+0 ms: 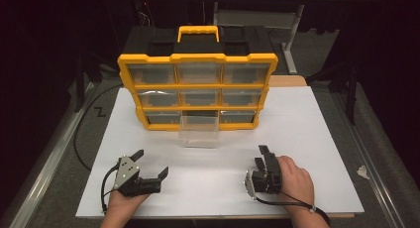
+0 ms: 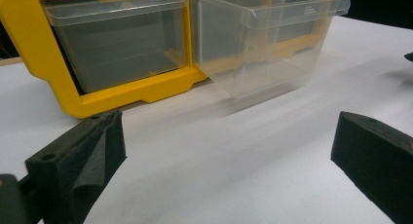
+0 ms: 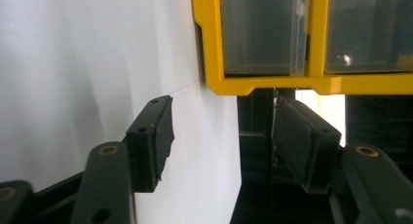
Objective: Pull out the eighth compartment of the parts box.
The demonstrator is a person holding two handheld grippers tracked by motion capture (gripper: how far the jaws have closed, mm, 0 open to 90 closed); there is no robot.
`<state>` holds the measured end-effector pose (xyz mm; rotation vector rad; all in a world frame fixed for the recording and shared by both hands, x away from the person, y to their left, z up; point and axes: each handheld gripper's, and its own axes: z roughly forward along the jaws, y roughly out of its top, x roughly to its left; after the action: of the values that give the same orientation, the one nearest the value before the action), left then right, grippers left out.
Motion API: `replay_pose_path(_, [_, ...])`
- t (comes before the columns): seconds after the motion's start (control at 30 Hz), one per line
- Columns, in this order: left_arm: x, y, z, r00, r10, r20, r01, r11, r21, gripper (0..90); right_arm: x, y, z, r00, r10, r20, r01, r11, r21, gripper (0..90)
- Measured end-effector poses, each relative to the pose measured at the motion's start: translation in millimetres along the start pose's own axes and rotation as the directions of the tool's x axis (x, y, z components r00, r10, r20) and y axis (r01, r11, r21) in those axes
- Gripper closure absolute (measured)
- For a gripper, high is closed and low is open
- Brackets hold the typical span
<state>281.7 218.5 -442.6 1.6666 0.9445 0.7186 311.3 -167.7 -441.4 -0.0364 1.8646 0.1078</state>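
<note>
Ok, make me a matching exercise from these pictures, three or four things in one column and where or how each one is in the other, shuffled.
Things:
1. clear plastic drawer
2. yellow carry handle
3. left gripper
4. white tabletop board

Places or states:
A. on top of the yellow and black drawer cabinet
B. under the cabinet and both grippers
C. pulled out from the cabinet's bottom row, middle
D. fingers spread wide, nothing between them

Pairs: 1-C, 2-A, 3-D, 4-B

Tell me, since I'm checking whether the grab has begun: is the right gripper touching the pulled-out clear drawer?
Apart. The high view shows bare white table between the right gripper and the clear drawer, which juts from the yellow organizer.
</note>
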Motion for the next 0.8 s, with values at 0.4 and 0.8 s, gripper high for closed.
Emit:
replay_pose_path(0.4, [0.3,-0.1,0.1,1.0,-0.001,-0.001,0.001,1.0,0.001,0.3,-3.4,-7.1,3.7,0.9997,0.022,-0.006,-0.021,0.999,0.028,11.1])
replay_pose_path(0.8, [1.0,-0.2,-0.6,1.0,-0.002,-0.002,0.002,1.0,-0.001,0.3,-1.6,-5.9,5.7,0.9998,0.015,-0.012,-0.015,0.999,0.028,0.9])
